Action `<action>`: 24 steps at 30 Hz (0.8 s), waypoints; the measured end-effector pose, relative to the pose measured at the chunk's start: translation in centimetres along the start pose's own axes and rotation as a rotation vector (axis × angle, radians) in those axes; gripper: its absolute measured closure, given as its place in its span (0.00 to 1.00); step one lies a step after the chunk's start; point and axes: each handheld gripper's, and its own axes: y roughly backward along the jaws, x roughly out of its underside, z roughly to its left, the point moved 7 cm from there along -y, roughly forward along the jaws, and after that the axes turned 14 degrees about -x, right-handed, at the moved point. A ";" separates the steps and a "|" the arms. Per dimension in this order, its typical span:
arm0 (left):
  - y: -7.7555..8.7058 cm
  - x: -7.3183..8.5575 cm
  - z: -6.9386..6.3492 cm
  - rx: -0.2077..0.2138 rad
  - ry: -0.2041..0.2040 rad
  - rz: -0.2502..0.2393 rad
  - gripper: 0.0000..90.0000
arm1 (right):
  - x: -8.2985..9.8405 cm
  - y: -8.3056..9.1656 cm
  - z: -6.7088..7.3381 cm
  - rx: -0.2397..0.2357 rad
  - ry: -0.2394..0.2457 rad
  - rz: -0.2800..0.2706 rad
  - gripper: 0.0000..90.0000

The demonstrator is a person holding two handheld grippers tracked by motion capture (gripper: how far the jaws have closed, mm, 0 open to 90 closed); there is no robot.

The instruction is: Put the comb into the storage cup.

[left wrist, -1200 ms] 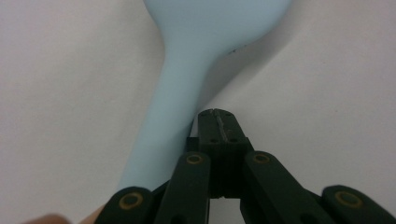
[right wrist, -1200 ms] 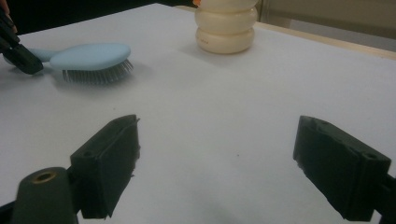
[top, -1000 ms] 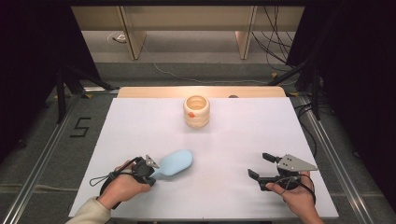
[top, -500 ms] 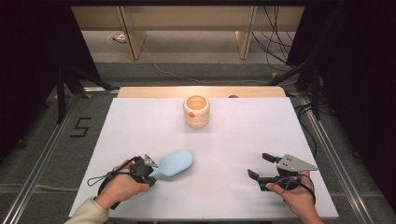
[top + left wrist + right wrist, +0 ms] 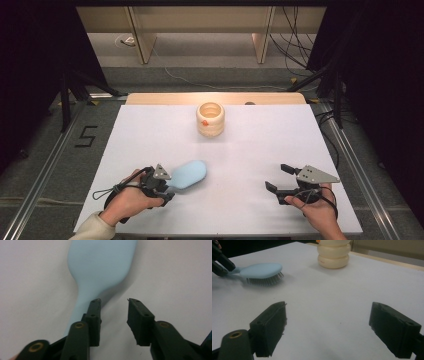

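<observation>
- We saw a white table (image 5: pixel 150 135) covering most of the high view, bare apart from two things, so there was plenty of room to work.
- A cream ribbed pot (image 5: pixel 210 119) stood upright at the far middle of the table, well apart from both hands; in the right gripper view it sat far off at the top (image 5: pixel 333 254). We judged it the likely place for the brush to end up, though nothing showed that for sure.
- The light blue hairbrush (image 5: pixel 187 175) lay near the front left, bristles down, head pointing toward the pot and handle toward the person, which made the handle the easy end to grab.
- The left gripper (image 5: pixel 161 182) sat right at the handle. Its jaws had just been opening; in the left gripper view (image 5: pixel 113 301) they stood apart, with the handle (image 5: pixel 82 305) running under the left jaw rather than clamped between the two. We read that as a let-go, the brush resting on the table by itself.
- The right gripper (image 5: pixel 280 177) waited at the front right, well apart from the brush, jaws spread wide with nothing between them (image 5: pixel 328 315). We judged it to be idle.
</observation>
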 end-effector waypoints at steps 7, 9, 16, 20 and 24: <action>0.2 -0.5 0.6 -0.045 -0.008 -0.047 0.28 | 0.0 0.0 0.0 -0.002 -0.003 0.001 0.17; 0.0 -0.4 1.0 -0.054 -0.009 -0.037 0.20 | 0.0 0.0 0.0 -0.002 -0.004 0.002 0.17; -0.7 0.4 1.6 -0.028 -0.071 0.027 0.00 | 0.1 -0.1 -0.1 0.000 -0.011 -0.001 0.17; -1.4 0.1 1.9 -0.027 -0.124 0.061 0.00 | 0.1 0.0 -0.2 0.004 -0.012 -0.001 0.17; -1.7 -0.4 2.1 -0.033 -0.158 0.075 0.00 | 0.1 0.0 -0.2 0.004 -0.012 -0.002 0.17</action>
